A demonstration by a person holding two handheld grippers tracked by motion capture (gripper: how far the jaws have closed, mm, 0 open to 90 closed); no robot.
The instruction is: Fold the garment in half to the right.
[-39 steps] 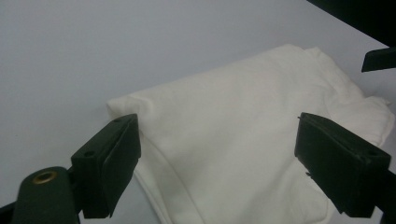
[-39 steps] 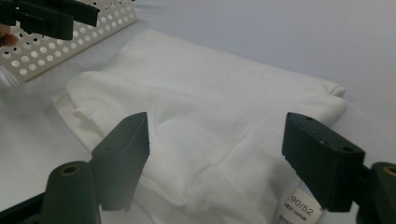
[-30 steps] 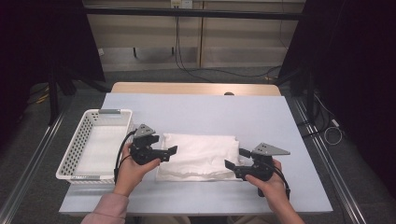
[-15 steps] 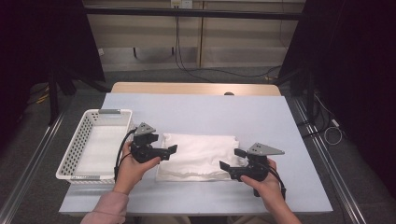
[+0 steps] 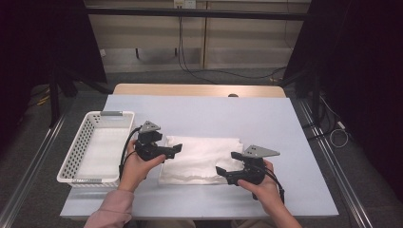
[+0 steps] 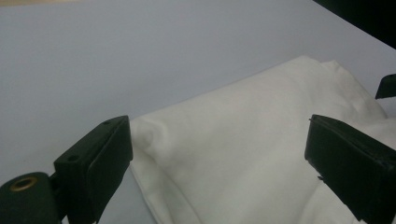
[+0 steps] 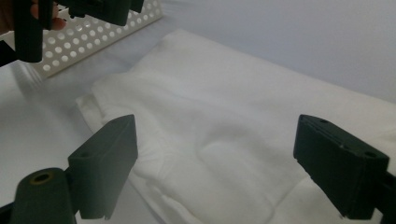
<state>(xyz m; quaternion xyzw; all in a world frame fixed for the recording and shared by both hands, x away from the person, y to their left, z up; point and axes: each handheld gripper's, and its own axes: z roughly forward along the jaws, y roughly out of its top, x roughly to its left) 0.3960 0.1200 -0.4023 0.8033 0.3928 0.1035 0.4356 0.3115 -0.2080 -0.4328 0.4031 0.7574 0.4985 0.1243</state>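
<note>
Two tools are sitting at the near ends of a folded white cloth (image 5: 199, 159) lying mid-counter. Right tool (image 5: 227, 171) and left tool (image 5: 172, 151) have both just been opening, jaws wide, gripping nothing, probably letting the fold settle. White perforated basket (image 5: 81, 147) is waiting left, nothing blocking.

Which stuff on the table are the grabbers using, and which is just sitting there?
In use:
- folded white cloth
- left gripper, jaws open at its left end
- right gripper, jaws open at its right end

Just sitting:
- white basket, left of the cloth
</note>
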